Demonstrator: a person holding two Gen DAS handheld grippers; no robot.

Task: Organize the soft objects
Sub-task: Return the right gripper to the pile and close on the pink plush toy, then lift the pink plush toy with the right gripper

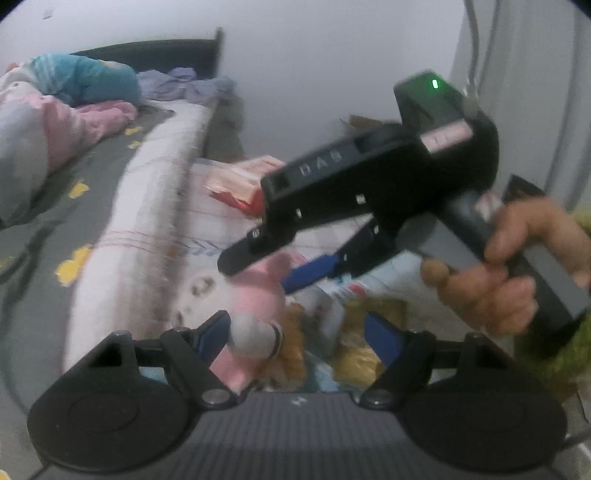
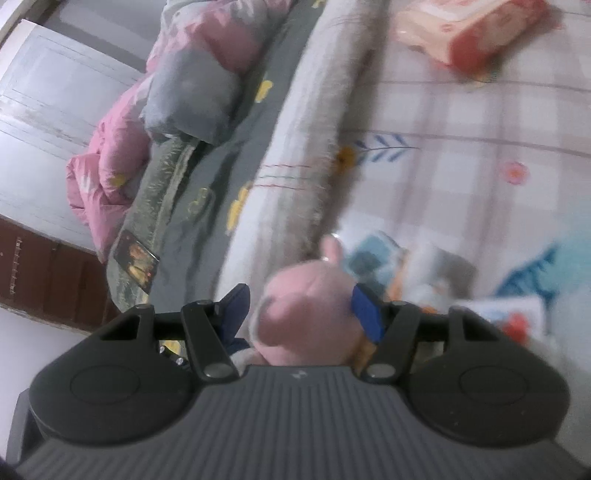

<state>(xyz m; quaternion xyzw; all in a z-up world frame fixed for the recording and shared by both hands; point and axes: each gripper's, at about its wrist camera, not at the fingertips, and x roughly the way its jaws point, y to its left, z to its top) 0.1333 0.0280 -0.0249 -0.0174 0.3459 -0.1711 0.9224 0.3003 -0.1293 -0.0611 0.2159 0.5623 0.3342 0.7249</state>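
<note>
Right gripper (image 2: 301,314) straddling pink plush toy (image 2: 306,306), fingers spread, grip unclear. Left gripper (image 1: 299,332) hanging spread just beside toy. Red-and-white packet (image 2: 469,33) lying well beyond toy.

the right gripper (image 2: 301,314) has the pink plush toy (image 2: 306,306) filling the gap between its jaws, no free room there. left of the jaws a rolled blanket edge (image 2: 295,147) rises as a wall. ahead and right lies open checked sheet (image 2: 461,147), past scattered packets (image 2: 406,266); a red-and-white pack (image 2: 472,33) sits far ahead. the left gripper (image 1: 295,332) crowds in beneath.
</note>
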